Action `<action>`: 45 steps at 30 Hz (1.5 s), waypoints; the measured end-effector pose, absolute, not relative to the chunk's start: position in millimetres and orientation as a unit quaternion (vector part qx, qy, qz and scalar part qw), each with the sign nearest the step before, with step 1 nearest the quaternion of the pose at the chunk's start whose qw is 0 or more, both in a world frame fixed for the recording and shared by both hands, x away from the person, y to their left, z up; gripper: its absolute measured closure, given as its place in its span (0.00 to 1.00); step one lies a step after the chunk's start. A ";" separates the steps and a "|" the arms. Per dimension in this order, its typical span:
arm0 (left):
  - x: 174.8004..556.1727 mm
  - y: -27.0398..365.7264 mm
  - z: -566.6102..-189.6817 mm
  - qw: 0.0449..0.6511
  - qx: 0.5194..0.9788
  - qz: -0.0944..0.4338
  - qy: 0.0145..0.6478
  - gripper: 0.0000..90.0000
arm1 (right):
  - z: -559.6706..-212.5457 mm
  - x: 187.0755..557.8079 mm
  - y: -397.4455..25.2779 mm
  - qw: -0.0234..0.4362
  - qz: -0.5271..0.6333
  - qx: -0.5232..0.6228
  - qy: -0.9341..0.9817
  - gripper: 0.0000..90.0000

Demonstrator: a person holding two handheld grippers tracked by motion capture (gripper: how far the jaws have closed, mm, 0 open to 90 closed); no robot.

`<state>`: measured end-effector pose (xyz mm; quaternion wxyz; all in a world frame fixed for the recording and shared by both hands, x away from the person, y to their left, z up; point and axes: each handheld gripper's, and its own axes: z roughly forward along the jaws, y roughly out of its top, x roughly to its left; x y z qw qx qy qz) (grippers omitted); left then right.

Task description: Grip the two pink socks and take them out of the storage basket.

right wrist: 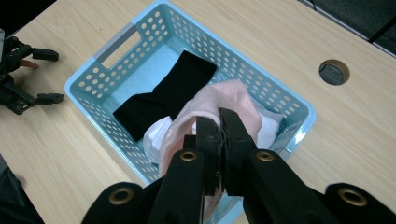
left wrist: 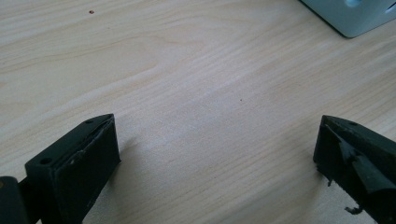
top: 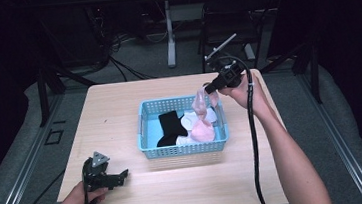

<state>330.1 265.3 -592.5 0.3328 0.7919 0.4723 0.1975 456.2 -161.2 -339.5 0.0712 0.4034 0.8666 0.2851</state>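
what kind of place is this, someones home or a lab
Most likely a lab or recording studio, not a home: a bare wooden table ringed by dark curtains, cables trailing on grey carpet, and handheld grippers, the right gripper lifting a pink sock from a blue basket.

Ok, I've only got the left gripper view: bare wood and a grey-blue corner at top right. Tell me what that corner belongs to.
Observer: It's the light blue basket in the middle of the table, seen from above.
Operator: Give me its contents.
Observer: A black cloth, some white pieces, and a pink cloth.
Operator: Report the other hand.
Observer: The right gripper hangs over the basket's far right corner, jaws shut on the pink cloth's top end; the cloth's lower part sits in the basket.
Operator: And my own gripper, from outside.
Observer: The left gripper is low over the table's near left, jaws open, holding nothing, in front of the basket.
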 end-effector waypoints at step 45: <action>330.1 265.3 -592.5 0.333 0.792 0.198 0.472 0.00 | -338.6 442.8 -268.9 0.099 0.203 0.491 0.841 0.97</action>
